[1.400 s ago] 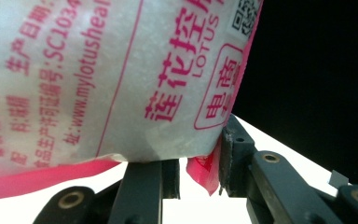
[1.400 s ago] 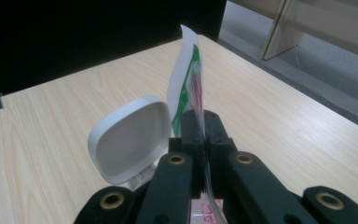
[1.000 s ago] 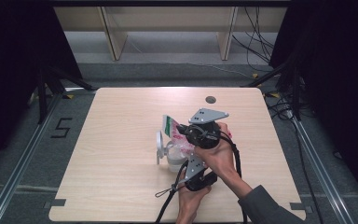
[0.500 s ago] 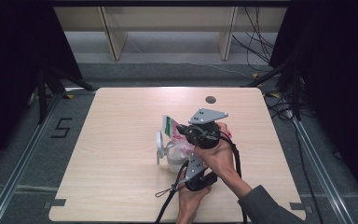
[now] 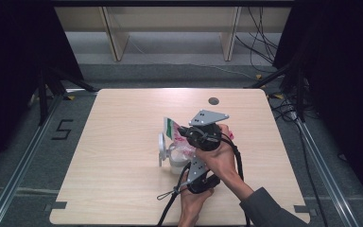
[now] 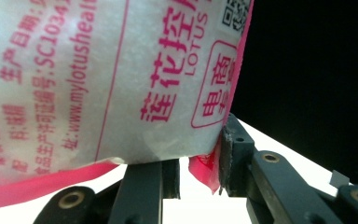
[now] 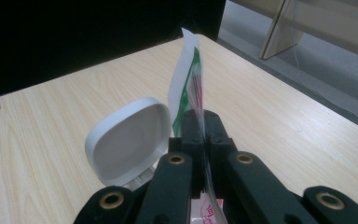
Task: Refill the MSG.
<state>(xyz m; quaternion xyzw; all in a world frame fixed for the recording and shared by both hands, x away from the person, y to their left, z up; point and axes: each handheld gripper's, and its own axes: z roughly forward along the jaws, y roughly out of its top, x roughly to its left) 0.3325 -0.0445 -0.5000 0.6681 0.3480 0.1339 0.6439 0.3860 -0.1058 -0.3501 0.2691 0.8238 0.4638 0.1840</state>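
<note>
High view: on the pale wooden table [image 5: 123, 142], just left of centre, stands a white container [image 5: 172, 158] with its hinged lid [image 5: 161, 147] flipped up on the left side. Above and to the right of it hangs a plastic bag [image 5: 179, 142] with pink print and a green-and-white top edge. The left gripper [image 5: 194, 176], nearer the table's front edge, points up toward the bag's lower end. In the left gripper view its jaws stand partly apart with the bag's [image 6: 112, 79] pink-edged bottom corner between them; the right-hand pad touches that seam, the other jaw sits under the bag's bottom edge, and whether the pads truly clamp it I cannot tell. Farther right and higher, the right gripper [image 5: 191, 135], with the grey three-cornered plate [image 5: 209, 117] on top, meets the bag's upper part. In the right gripper view its jaws are pressed tight together on the thin film of the bag [image 7: 189, 88], whose top sticks up beyond the jaw tips; the open lid [image 7: 128, 140] stands just to their left
</note>
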